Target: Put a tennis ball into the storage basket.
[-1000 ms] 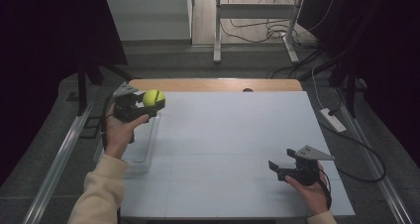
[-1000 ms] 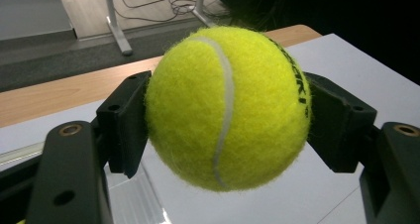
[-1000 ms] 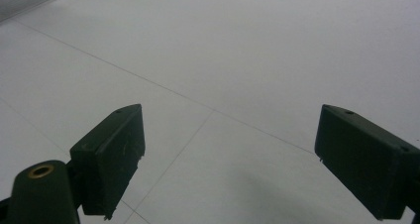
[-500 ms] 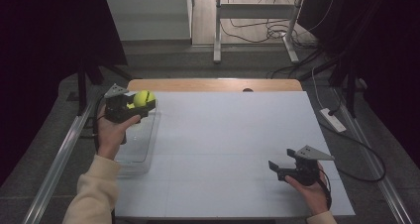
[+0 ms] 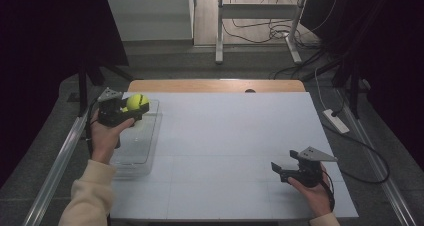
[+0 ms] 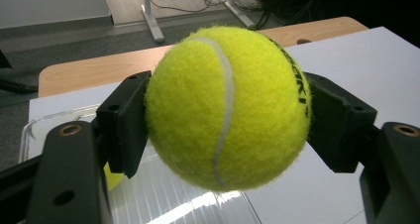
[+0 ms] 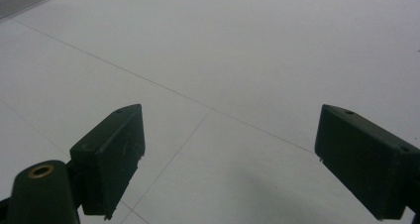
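A yellow tennis ball point(image 5: 137, 102) point(image 6: 227, 107) is clamped between the black jaws of my left gripper point(image 5: 131, 107) point(image 6: 228, 120), held in the air over the far end of a clear plastic bin point(image 5: 134, 145) at the table's left side. Under the left jaw a second yellow ball point(image 6: 113, 177) lies in the bin point(image 6: 163, 196), mostly hidden. My right gripper point(image 5: 280, 170) point(image 7: 228, 159) rests low over the white table near its front right corner, jaws wide apart with nothing between them.
The white table top point(image 5: 230, 141) has a wooden strip point(image 5: 215, 85) along its far edge. A white power strip point(image 5: 336, 121) and cables lie on the floor to the right. A metal rail point(image 5: 60, 161) runs along the left side.
My left gripper has carried the tennis ball leftward, from beside the bin's far right corner to over the bin. The right gripper has stayed where it was.
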`<state>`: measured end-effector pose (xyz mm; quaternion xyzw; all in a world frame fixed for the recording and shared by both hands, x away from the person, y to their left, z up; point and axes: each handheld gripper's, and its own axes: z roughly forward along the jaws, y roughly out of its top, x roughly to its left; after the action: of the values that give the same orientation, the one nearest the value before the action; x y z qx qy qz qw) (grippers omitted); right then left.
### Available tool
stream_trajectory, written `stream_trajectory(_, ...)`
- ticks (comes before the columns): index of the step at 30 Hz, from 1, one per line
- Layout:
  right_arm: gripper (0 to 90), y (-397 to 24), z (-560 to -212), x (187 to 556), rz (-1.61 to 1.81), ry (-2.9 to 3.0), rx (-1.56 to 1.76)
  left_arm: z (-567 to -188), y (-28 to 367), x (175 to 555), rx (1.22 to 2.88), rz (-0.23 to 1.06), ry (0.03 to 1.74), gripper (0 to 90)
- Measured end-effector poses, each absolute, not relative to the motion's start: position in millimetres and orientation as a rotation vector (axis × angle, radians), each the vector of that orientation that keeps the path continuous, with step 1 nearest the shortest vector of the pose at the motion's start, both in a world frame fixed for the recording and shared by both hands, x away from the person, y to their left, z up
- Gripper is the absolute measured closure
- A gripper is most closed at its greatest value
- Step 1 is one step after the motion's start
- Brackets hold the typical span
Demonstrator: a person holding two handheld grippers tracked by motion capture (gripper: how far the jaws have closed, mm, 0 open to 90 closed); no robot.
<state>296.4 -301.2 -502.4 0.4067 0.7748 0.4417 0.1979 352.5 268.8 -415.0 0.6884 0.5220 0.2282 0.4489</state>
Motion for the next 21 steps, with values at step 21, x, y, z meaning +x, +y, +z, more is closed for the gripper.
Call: stream_trajectory(21, 12.0, -300.8, -501.9, 296.6, 1.239, 2.164, 1.142, -419.0, 295.2, 341.5, 1.701, 0.596, 1.362, 27.1)
